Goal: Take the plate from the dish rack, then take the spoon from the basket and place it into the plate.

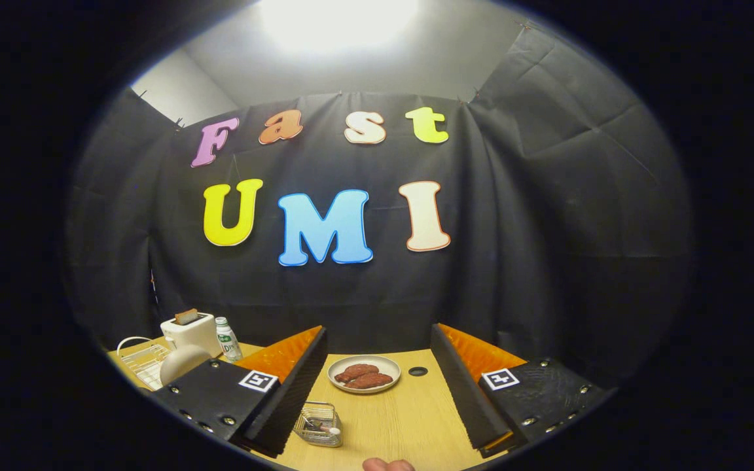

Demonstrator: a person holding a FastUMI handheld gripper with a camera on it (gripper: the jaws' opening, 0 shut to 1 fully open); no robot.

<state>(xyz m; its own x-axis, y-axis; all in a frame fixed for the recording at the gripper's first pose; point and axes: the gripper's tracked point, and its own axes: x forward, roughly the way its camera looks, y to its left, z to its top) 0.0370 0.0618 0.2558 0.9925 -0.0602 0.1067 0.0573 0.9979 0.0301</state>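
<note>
Fingers of the gripper point(377, 386) spread wide, holding nothing above the counter point(410, 418); pale plate point(183, 363) stands on edge in the dish rack point(143, 362) at ten o'clock, partly hidden; wire basket point(319, 424) at seven o'clock, its spoon point(324, 430) too small to give an axis.

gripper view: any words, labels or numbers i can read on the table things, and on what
Green label on the small white plastic bottle: too blurred to read.
Square black-and-white markers on the open, empty gripper: patterns, no words.
White toaster: no text seen.
</note>
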